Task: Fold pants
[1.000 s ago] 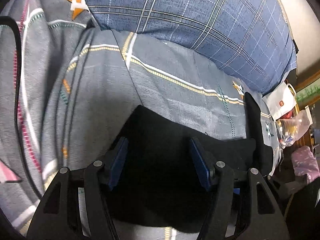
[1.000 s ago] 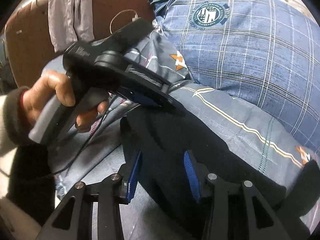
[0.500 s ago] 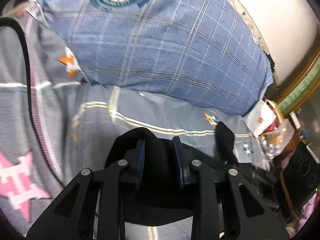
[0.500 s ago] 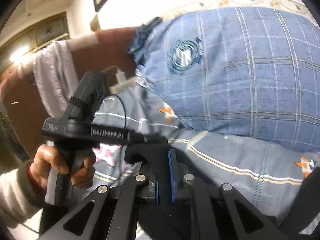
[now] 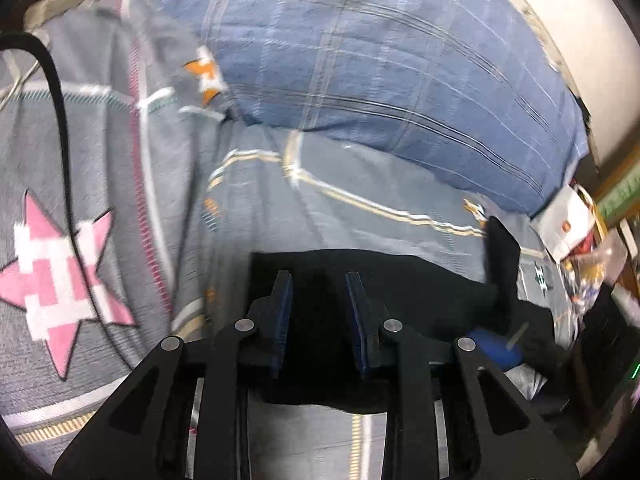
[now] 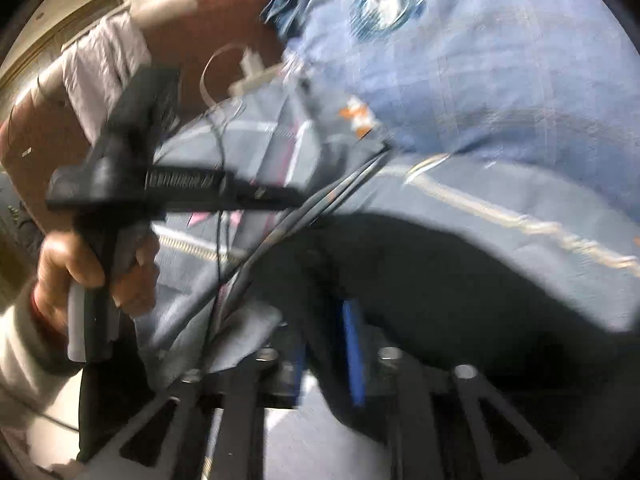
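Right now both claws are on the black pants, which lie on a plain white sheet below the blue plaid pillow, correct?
Not quite: the sheet is grey with stripes and star motifs, as the left wrist view shows. The rest holds: left claw and right claw are on the black pants, below the blue plaid pillow.

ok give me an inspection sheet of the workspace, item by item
Surface: grey patterned bedsheet with stripes and star motifs.
Job's things: black pants lying on the sheet, blurred.
Clutter: blue plaid duvet bunched behind; white bag and packets at the bed edge.
Grippers: left gripper fingers parted over the pants; right gripper fingers close together with dark cloth between, grip uncertain through blur.
Cables: black cable across the sheet.
Surroundings: brown headboard with cloth draped, pale wall.
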`<state>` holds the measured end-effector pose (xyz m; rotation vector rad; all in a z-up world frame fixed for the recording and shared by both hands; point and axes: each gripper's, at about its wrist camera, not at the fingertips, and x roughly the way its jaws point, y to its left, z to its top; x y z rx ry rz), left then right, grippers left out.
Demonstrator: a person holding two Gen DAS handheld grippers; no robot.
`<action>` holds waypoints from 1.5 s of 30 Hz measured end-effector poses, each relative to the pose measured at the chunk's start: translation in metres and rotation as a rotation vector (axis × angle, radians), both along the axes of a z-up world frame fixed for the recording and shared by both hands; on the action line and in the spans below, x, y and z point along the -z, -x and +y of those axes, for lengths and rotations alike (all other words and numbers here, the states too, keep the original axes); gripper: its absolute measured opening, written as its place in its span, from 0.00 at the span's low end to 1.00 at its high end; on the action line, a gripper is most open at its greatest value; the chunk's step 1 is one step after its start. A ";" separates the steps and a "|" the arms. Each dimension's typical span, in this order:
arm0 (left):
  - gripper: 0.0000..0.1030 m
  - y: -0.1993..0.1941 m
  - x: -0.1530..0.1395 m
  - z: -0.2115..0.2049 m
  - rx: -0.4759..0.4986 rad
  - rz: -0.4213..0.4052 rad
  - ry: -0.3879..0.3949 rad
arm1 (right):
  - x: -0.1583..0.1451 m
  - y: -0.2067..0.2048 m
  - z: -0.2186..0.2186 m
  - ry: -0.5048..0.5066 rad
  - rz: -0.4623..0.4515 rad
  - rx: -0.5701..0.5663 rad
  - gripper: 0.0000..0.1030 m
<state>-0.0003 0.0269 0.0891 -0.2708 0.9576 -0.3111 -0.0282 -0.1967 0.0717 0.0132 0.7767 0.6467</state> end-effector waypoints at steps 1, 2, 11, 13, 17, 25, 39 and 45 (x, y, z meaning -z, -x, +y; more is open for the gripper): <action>0.25 0.000 -0.002 -0.008 0.015 -0.009 -0.015 | -0.007 0.000 -0.014 0.014 -0.024 0.034 0.44; 0.25 0.001 -0.002 -0.019 0.036 -0.017 -0.032 | -0.014 -0.003 -0.033 0.051 -0.050 0.095 0.53; 0.25 -0.010 0.020 -0.079 0.128 0.029 -0.058 | 0.000 -0.104 -0.197 0.157 0.165 0.579 0.54; 0.25 -0.012 0.028 -0.088 0.148 0.053 -0.076 | 0.015 -0.127 -0.218 0.081 0.254 0.611 0.54; 0.25 -0.014 0.039 -0.095 0.156 0.076 -0.110 | 0.036 -0.157 -0.229 0.004 0.324 0.628 0.53; 0.30 -0.011 0.038 -0.092 0.149 0.086 -0.087 | -0.001 -0.125 -0.240 -0.008 0.181 0.605 0.00; 0.35 -0.004 0.040 -0.092 0.108 0.098 -0.070 | -0.045 -0.032 -0.256 -0.008 0.132 0.602 0.32; 0.43 -0.004 0.038 -0.097 0.128 0.097 -0.099 | -0.010 -0.124 -0.254 0.083 0.199 0.667 0.47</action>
